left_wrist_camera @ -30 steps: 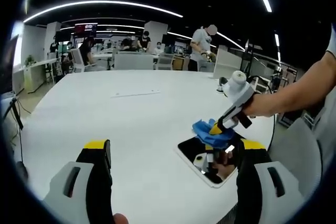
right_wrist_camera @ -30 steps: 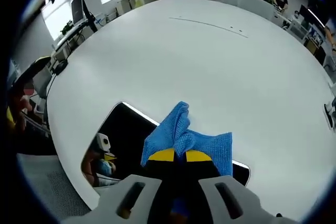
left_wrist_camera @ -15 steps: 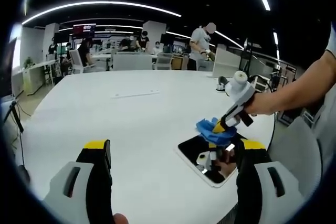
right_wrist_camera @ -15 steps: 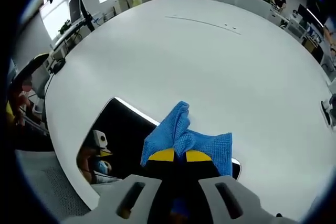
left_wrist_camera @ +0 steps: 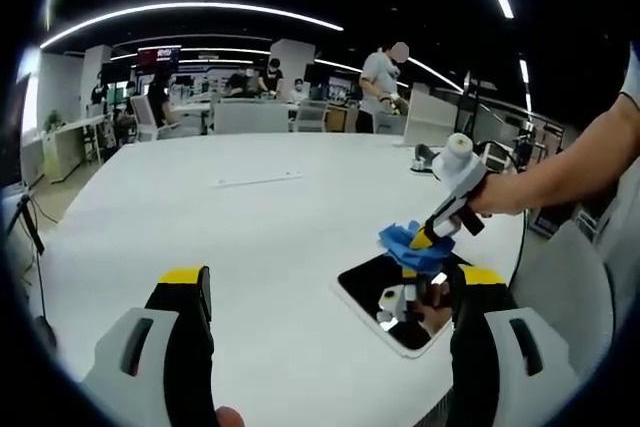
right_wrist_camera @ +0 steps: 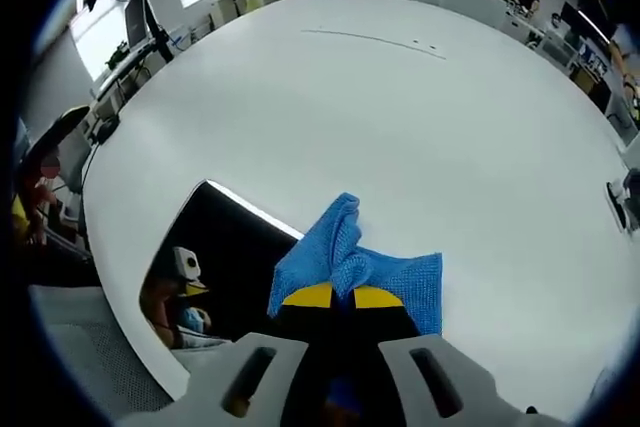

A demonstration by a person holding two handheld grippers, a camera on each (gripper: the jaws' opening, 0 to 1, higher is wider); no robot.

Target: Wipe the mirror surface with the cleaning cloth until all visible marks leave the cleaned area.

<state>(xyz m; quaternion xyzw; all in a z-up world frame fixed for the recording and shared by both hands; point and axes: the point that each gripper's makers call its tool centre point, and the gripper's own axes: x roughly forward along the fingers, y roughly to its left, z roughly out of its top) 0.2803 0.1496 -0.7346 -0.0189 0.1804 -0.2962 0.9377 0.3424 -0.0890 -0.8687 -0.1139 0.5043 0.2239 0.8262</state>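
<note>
At bottom centre of the right gripper view, right gripper (right_wrist_camera: 335, 297) clamped on the blue cleaning cloth (right_wrist_camera: 355, 259) — yellow-tipped jaws pressed together, fabric bunched up and fanning out above them. Just to the left, the mirror (right_wrist_camera: 215, 247), dark and reflective, now with more of its glass uncovered than a second ago; cloth shifted toward the mirror's right-hand end, trailing partly onto the white table (right_wrist_camera: 400, 117). Seems a wiping stroke carried along the glass, so the uncovered part probably counts as cleaned; marks too small to judge.

Lower in the left gripper view, left gripper (left_wrist_camera: 325, 292) with jaws wide apart, holding nothing, hovering over bare table. Between them and slightly right, the mirror lying flat near the table's near edge — long axis running from lower right of the frame toward upper left, cloth and right gripper sitting at its far upper-right corner.
</note>
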